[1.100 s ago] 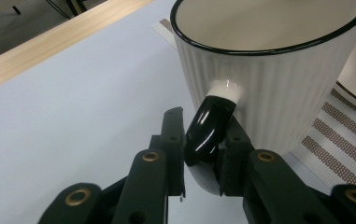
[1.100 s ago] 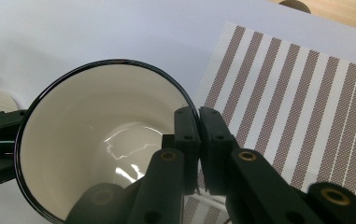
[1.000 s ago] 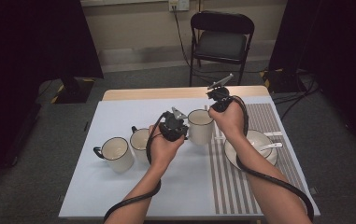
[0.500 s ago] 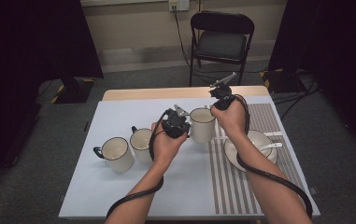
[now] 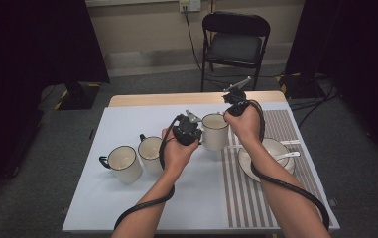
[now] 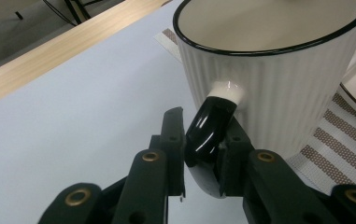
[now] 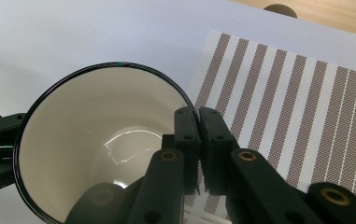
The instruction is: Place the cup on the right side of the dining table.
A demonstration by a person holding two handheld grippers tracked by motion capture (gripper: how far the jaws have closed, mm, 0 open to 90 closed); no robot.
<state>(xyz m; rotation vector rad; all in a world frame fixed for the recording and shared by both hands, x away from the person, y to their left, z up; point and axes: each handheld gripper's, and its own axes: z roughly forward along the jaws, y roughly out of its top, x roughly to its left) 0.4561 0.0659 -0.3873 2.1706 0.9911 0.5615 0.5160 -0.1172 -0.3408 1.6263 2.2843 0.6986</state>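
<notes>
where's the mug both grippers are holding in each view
High view: the ribbed mug stands mid-table, between the left gripper and right gripper.
Left gripper view: upper right, jaws clamped on its black handle.
Right gripper view: left of centre, seen from above, jaws pinching its rim.
Shared landmark: the striped placemat.

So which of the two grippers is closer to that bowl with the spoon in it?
The right. The right gripper pinches the rim of the mug, just behind the bowl. The left gripper clamps the mug's handle on the side away from the bowl.
</notes>
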